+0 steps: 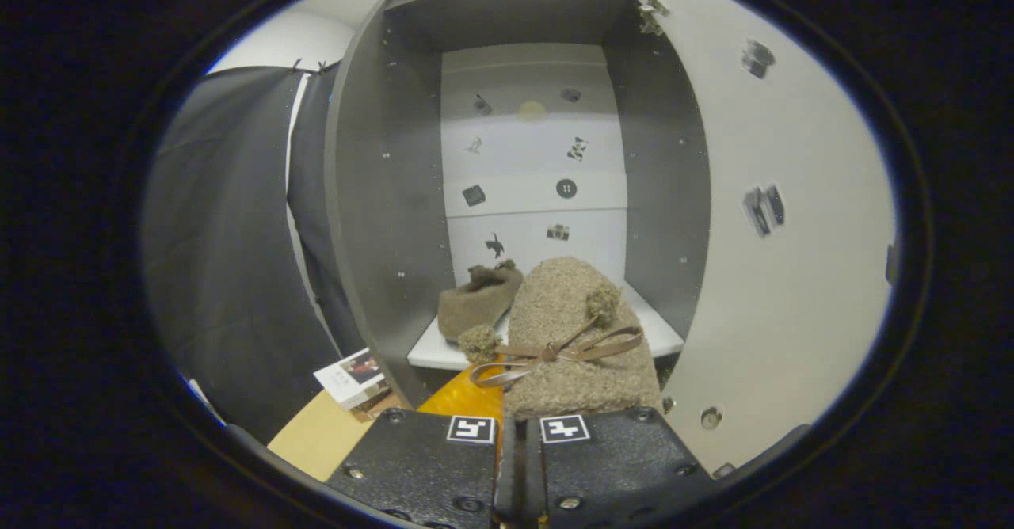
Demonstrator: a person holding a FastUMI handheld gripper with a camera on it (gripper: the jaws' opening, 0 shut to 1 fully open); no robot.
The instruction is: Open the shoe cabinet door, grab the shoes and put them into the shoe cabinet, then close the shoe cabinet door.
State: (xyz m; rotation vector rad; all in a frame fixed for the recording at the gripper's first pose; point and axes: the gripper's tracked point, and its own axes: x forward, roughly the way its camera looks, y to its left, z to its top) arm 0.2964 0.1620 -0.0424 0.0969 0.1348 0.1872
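Note:
My gripper [513, 442] is shut on a fuzzy brown shoe [570, 331] with a ribbon bow and pompoms, its toe pointing toward the open shoe cabinet [380, 196]. The two black fingers [428, 458] sit close together with the shoe's heel edge pinched between them. A second matching shoe [478, 298] lies on the white bottom shelf [432, 351] inside the cabinet, at its left side. The cabinet door [792, 220] stands swung open on the right. The held shoe hovers just in front of the shelf's front edge.
The cabinet's grey left wall [380, 220] stands close on the left. A small card or booklet [352, 377] lies on the tan floor surface [317, 438] below it. An orange patch [467, 398] shows under the shoe. Stickers dot the cabinet's white back panel [531, 165].

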